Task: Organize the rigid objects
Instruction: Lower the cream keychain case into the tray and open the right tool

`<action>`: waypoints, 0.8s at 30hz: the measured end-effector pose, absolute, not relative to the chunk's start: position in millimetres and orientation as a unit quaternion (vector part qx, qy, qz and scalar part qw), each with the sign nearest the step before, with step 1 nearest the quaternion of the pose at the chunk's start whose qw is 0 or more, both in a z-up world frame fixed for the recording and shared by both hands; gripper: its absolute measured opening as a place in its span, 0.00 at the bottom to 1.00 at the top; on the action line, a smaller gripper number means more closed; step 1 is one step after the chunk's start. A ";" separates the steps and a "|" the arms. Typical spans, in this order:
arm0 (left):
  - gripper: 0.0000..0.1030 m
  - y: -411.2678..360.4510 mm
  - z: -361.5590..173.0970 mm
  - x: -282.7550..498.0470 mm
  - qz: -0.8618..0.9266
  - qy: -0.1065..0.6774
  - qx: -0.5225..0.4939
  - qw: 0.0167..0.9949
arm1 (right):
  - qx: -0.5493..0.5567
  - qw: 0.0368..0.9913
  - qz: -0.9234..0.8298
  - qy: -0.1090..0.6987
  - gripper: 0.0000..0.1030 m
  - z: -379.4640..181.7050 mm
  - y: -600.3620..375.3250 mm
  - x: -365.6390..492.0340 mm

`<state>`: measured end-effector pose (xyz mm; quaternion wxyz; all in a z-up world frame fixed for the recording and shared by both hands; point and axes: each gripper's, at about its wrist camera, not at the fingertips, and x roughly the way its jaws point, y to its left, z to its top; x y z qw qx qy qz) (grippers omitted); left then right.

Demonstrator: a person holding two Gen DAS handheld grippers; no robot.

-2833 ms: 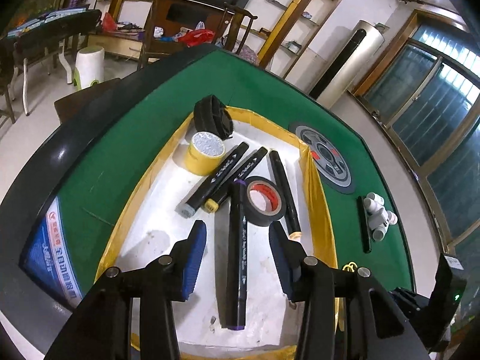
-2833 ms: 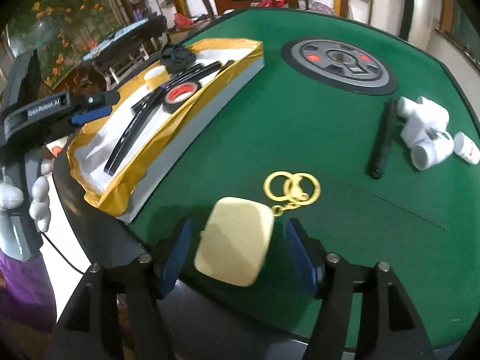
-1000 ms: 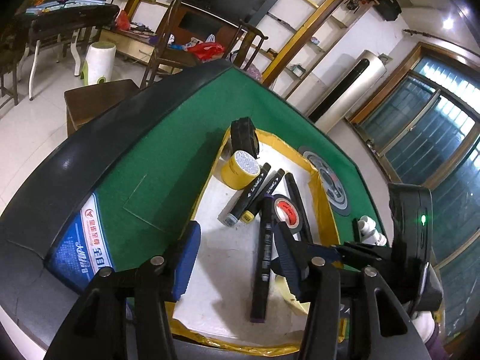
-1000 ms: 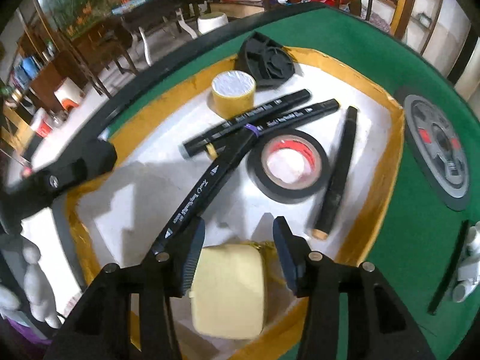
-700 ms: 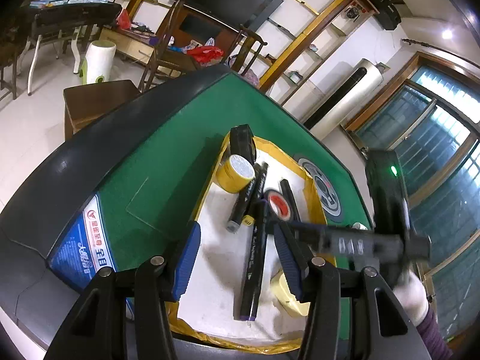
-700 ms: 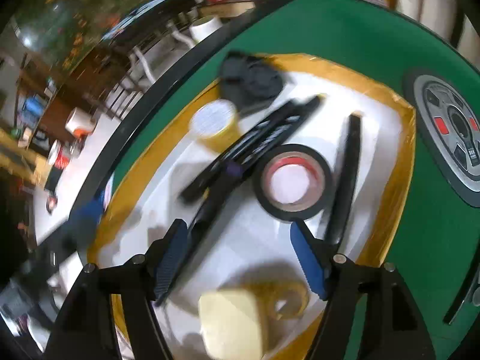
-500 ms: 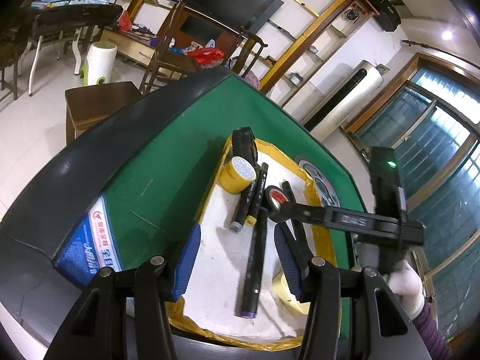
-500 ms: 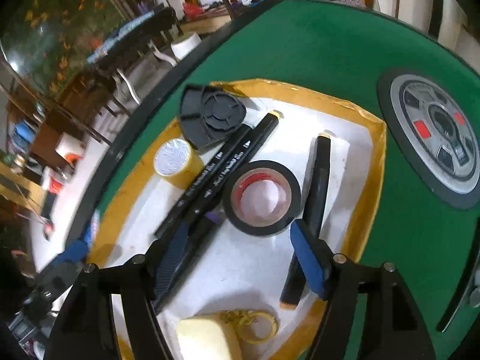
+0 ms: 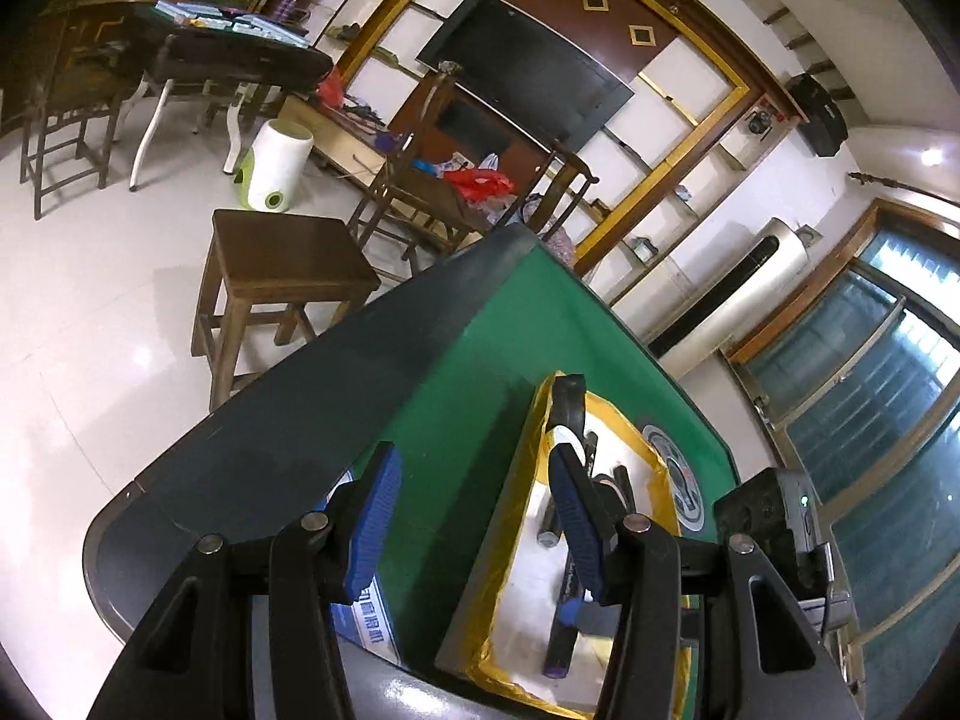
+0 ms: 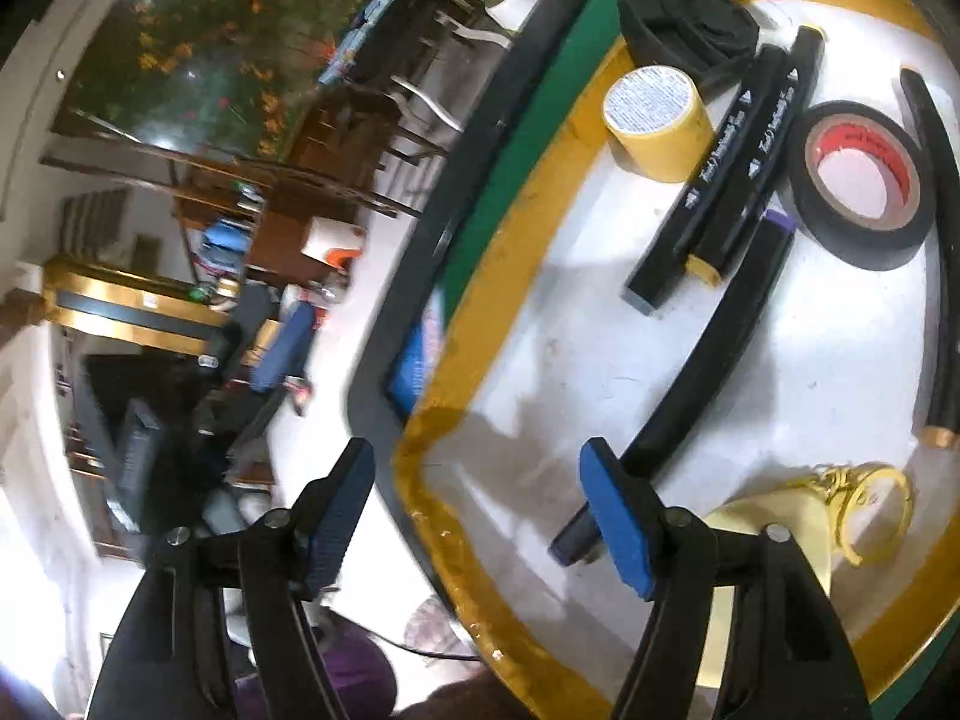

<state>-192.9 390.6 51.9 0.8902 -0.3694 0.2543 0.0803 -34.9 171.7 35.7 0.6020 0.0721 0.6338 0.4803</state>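
While the right claw (image 10: 480, 504) gapes, the keychain (image 10: 780, 516) lies beside it.

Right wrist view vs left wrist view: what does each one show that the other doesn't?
Only the right wrist view shows the cream keychain tag with gold rings, the red-cored black tape roll face-on and the whole yellow tape roll. Only the left wrist view shows the wooden stool, the wall TV and the table's round centre panel. Both show the gold-rimmed tray with black markers, and open, empty tongs.
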 end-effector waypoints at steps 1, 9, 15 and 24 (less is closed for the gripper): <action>0.52 388.3 51.0 -191.1 0.077 0.257 -0.368 0.890 | 0.057 0.622 0.467 0.626 0.67 38.4 172.0 -32.1; 0.52 376.9 52.8 -183.6 0.052 0.264 -0.359 0.894 | -0.027 0.723 0.408 0.557 0.65 77.4 142.1 -30.4; 0.52 363.7 51.2 -175.8 0.037 0.286 -0.343 0.894 | -0.152 0.777 0.353 0.498 0.65 93.9 109.9 -63.8; 0.60 323.3 66.1 -160.1 0.026 0.313 -0.285 0.906 | -0.031 0.825 0.294 0.482 0.66 95.6 -3.8 -43.1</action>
